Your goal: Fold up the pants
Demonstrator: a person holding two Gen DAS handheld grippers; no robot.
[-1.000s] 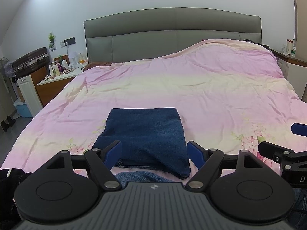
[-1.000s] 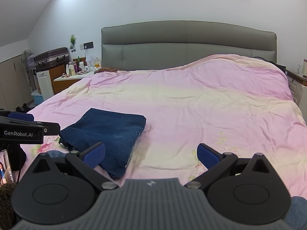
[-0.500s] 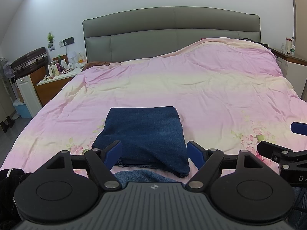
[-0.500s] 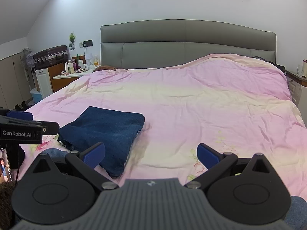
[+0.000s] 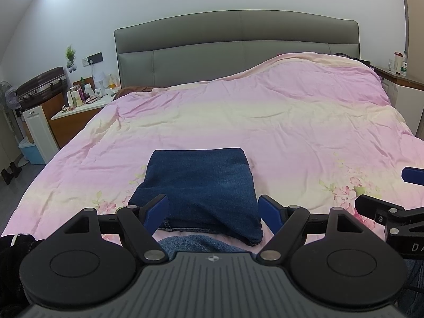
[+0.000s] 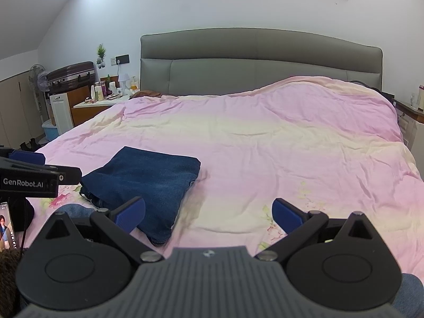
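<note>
Dark blue jeans (image 5: 201, 182) lie folded into a compact rectangle on the pink duvet (image 5: 265, 122) near the bed's foot. My left gripper (image 5: 213, 213) is open just short of the fold's near edge, holding nothing. In the right wrist view the folded jeans (image 6: 148, 177) sit to the left, and my right gripper (image 6: 209, 213) is open over bare duvet (image 6: 278, 145), its left finger overlapping the fold's near corner. Each gripper's side shows at the edge of the other view.
A grey headboard (image 5: 238, 34) backs the bed. A cluttered nightstand (image 5: 79, 106), a suitcase (image 5: 42, 87) and a blue bin (image 5: 31, 151) stand at the left. Another nightstand (image 5: 405, 84) is at the right. A phone (image 6: 6, 225) and a person's denim-clad knee (image 5: 196, 243) lie close below.
Both views have drifted very slightly; the folded jeans and both open grippers keep the same positions.
</note>
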